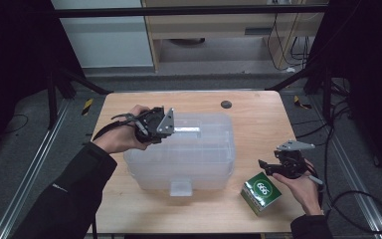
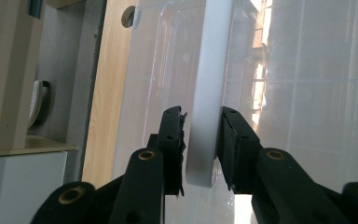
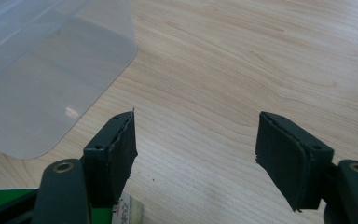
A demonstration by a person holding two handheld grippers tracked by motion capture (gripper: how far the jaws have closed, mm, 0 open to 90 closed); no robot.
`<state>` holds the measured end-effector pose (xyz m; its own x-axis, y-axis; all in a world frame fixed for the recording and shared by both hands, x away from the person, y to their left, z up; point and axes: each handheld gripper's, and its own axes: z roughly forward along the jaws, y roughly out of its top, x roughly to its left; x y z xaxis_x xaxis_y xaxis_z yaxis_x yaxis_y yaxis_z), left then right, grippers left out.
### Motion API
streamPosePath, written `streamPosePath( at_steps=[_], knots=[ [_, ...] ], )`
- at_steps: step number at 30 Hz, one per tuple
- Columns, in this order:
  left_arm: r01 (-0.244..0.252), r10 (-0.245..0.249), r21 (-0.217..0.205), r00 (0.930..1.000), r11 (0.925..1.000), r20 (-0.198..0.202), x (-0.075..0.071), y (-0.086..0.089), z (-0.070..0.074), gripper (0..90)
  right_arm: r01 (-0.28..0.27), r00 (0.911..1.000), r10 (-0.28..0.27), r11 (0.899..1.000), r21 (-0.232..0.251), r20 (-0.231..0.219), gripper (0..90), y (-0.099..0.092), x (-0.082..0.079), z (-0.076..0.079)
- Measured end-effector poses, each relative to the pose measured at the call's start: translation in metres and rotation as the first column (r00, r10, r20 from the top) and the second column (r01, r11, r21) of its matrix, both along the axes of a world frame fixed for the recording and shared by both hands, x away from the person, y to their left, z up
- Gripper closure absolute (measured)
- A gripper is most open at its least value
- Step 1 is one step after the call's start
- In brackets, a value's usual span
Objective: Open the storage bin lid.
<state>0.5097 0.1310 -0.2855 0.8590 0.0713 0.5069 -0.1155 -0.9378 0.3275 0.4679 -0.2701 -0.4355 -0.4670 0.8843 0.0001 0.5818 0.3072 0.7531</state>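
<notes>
Two black jaws of the left gripper (image 2: 200,144) stand on either side of the white handle (image 2: 207,93) of the clear plastic box (image 1: 184,152), their pads touching or all but touching its two faces; whether they press is hard to tell. In the left gripper view the handle runs as a long bar from between the jaws away toward the box's far end, its long axis along the lid. From above, the left gripper (image 1: 154,124) sits over the box's left rear corner, and the hand behind it hides that corner.

The box lies with its long side across the table (image 1: 258,114), its front latch facing the person. Its near end wall is cut off in the left gripper view.

Right of the box, well apart, the right gripper (image 1: 271,167) hangs with jaws wide and nothing between them; its own view shows bare wood ahead and the box's rounded corner at upper left. A green carton (image 1: 261,192) lies just beside it, near the table's front edge, partly cut off in that view.

Open wood lies between the box and the table's right edge, and behind the box.
</notes>
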Motion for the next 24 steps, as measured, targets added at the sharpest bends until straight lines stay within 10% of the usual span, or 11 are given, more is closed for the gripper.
streamPosePath(
  at_steps=[15, 24],
  knots=[
    [0.006, -0.008, 0.054, 0.9998, 0.9985, 0.021, -0.002, -0.005, 0.001, 75.2, -0.039, 0.9992, 0.039, 0.999, 0.027, -0.003, 39.8, 0.012, -0.008, 0.015],
    [0.003, -0.004, 0.058, 0.9997, 0.9983, 0.023, 0.000, -0.006, 0.003, 75.1, -0.086, 0.9961, 0.085, 0.995, 0.052, 0.022, 61.7, 0.021, -0.015, 0.025]
  ],
)
